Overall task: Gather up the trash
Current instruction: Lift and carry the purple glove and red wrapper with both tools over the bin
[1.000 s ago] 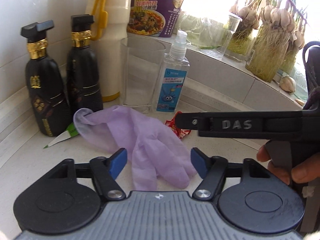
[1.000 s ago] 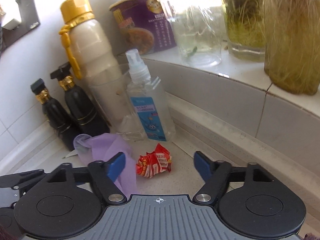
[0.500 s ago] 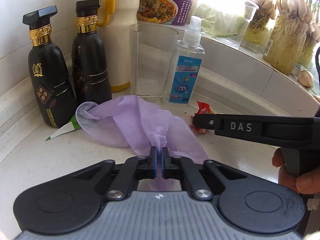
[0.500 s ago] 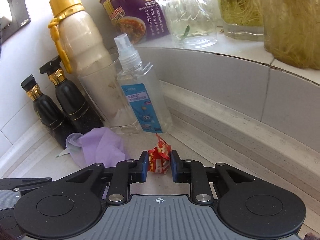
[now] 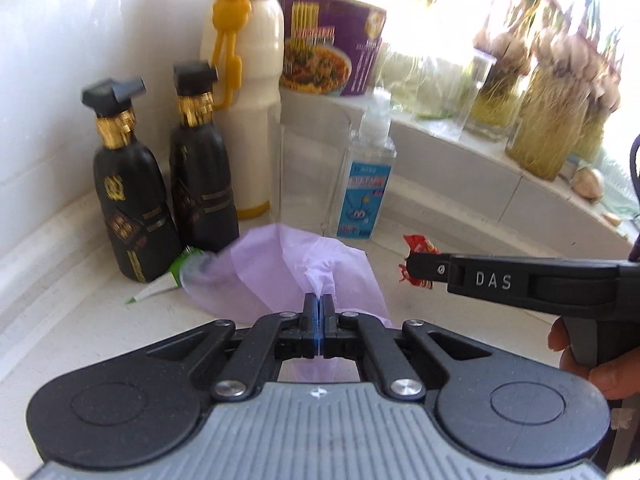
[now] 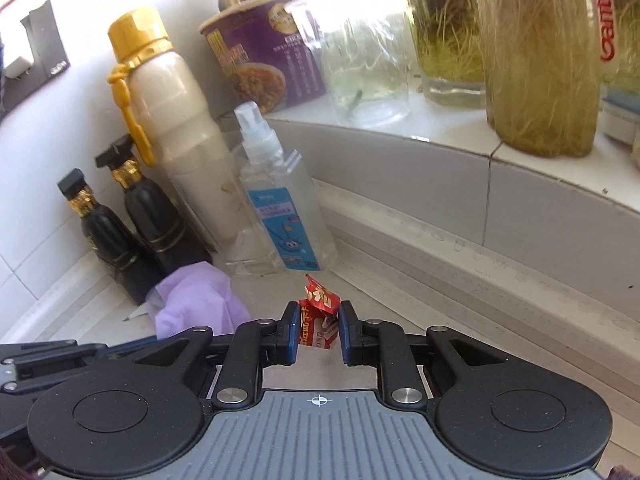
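A crumpled purple glove [image 5: 288, 272] hangs from my left gripper [image 5: 319, 312], which is shut on a pinch of its thin film; its cuff end trails toward the black bottles. The glove also shows in the right wrist view [image 6: 196, 304], at the left beside the bottles. A crumpled red snack wrapper [image 6: 318, 312] is clamped between the blue pads of my right gripper [image 6: 319, 326], just off the counter. In the left wrist view the right gripper [image 5: 416, 266] reaches in from the right with the red wrapper [image 5: 418, 246] at its tip. A green-and-white scrap [image 5: 168, 280] lies by the bottles.
Against the tiled wall stand two black bottles [image 5: 128, 196], a cream bottle with a yellow cap [image 6: 172, 132], an empty glass [image 5: 308, 168] and a spray bottle [image 6: 280, 204]. A noodle cup [image 5: 328, 56] and jars of sprouting garlic [image 5: 552, 112] sit on the raised ledge [image 6: 440, 184].
Both grippers went from open to shut: the left closed on the purple glove, the right on the red wrapper. Since then both have lifted slightly, and the glove now bunches up under the left jaws.
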The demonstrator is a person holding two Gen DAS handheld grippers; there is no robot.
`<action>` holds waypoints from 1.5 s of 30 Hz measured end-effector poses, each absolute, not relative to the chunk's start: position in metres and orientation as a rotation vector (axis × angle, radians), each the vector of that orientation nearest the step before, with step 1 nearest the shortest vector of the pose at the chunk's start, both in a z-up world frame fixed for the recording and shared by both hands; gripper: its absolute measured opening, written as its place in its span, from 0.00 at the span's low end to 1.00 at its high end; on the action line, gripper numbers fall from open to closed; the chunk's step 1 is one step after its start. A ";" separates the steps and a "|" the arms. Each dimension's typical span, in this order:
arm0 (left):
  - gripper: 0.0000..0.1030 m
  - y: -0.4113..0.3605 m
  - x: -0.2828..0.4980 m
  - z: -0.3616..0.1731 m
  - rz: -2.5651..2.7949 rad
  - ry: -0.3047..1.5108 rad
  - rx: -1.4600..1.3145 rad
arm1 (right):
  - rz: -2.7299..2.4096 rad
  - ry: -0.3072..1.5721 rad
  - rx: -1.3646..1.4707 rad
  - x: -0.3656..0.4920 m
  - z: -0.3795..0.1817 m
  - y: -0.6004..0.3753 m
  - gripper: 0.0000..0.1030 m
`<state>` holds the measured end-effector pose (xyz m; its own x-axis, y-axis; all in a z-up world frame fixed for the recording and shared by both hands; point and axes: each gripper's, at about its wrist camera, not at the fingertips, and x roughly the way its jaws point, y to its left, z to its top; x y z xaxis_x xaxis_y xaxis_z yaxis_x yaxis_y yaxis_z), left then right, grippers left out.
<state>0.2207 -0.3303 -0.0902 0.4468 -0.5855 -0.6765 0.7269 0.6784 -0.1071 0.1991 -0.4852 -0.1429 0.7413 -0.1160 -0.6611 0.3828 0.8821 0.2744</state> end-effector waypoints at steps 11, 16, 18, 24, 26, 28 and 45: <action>0.00 -0.290 0.204 -0.049 -0.834 0.697 0.212 | -0.266 0.651 0.391 0.179 -0.105 -0.457 0.18; 0.00 -0.267 0.193 -0.033 -0.828 0.688 0.200 | -0.252 0.642 0.377 0.170 -0.089 -0.435 0.18; 0.00 -0.256 0.189 -0.027 -0.826 0.684 0.192 | -0.243 0.638 0.370 0.166 -0.082 -0.426 0.18; 0.00 -0.224 0.178 -0.017 -0.807 0.691 0.172 | -0.217 0.628 0.351 0.151 -0.066 -0.398 0.18; 0.00 -0.213 0.175 -0.014 -0.801 0.693 0.163 | -0.206 0.626 0.335 0.146 -0.061 -0.388 0.18; 0.00 -0.202 0.172 -0.010 -0.797 0.696 0.147 | -0.194 0.627 0.319 0.143 -0.056 -0.378 0.18; 0.00 -0.093 0.126 0.008 -0.676 0.648 0.095 | -0.036 0.596 0.259 0.117 -0.029 -0.277 0.18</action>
